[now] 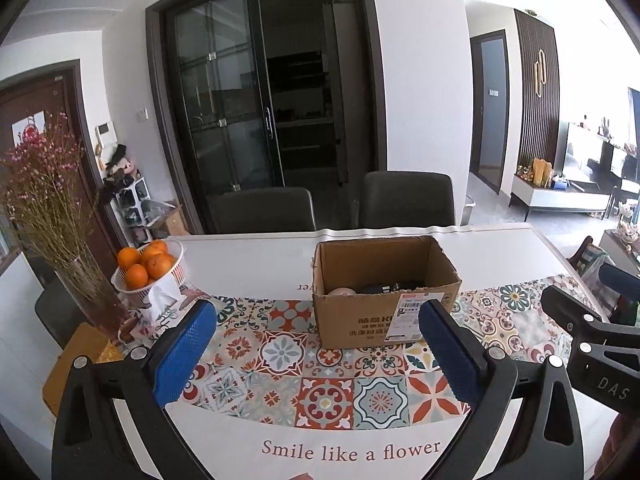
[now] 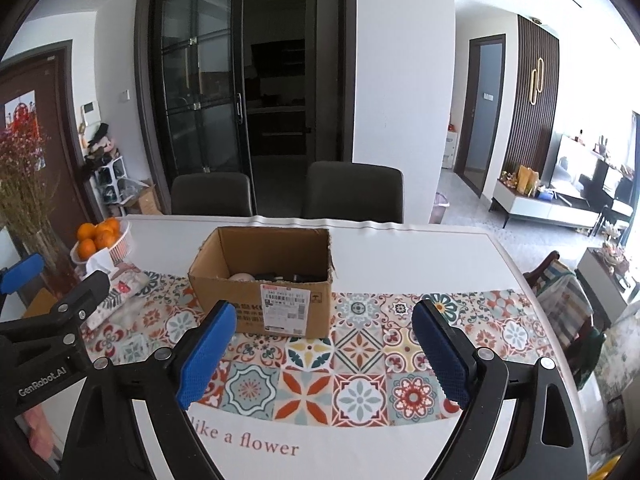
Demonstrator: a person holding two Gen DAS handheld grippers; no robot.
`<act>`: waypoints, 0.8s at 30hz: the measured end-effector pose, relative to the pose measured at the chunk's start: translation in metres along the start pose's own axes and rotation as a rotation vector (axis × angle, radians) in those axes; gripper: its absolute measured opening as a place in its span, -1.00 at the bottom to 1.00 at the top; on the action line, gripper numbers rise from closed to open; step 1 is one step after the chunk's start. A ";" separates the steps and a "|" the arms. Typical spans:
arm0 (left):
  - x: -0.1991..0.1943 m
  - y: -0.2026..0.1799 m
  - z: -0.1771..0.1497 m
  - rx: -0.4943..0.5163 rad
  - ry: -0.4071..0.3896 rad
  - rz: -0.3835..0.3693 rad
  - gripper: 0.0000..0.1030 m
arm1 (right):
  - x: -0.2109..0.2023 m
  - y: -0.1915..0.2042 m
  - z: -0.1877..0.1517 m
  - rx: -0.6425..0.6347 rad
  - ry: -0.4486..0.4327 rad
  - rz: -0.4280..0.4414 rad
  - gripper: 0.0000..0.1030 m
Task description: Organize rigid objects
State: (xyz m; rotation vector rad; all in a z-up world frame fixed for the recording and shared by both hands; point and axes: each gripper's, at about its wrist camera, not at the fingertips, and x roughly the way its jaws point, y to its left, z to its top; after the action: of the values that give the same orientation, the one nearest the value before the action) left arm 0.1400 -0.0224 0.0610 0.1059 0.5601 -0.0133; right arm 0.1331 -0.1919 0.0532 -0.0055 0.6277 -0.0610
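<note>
Cardboard box [image 1: 386, 292] stands on desk [image 1: 260, 260], on tiled runner [image 1: 304, 364], centre. Inside: dark items [image 1: 394, 287] and pale round object [image 1: 341, 291], already put away by look. No loose items visible on desk; task seems nearly finished. Left gripper [image 1: 316, 354] and right gripper [image 2: 320, 354]: fingers spread wide, holding nothing.

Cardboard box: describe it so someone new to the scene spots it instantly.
On the table, a tiled-pattern runner crosses the middle. The box sits on its far edge, open-topped, brown, with a white shipping label on the near face. The only other container is a white basket of oranges further left.
</note>
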 end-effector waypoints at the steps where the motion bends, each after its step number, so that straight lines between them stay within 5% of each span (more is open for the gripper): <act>1: -0.002 -0.001 -0.001 0.000 -0.002 -0.002 1.00 | -0.002 -0.001 -0.001 0.001 -0.002 0.002 0.75; 24: -0.021 -0.007 -0.001 0.005 -0.032 -0.038 1.00 | -0.021 -0.014 -0.004 0.036 -0.020 0.014 0.75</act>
State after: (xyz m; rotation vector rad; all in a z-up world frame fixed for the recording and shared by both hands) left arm 0.1215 -0.0302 0.0709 0.0996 0.5298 -0.0536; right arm 0.1130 -0.2047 0.0621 0.0332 0.6061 -0.0591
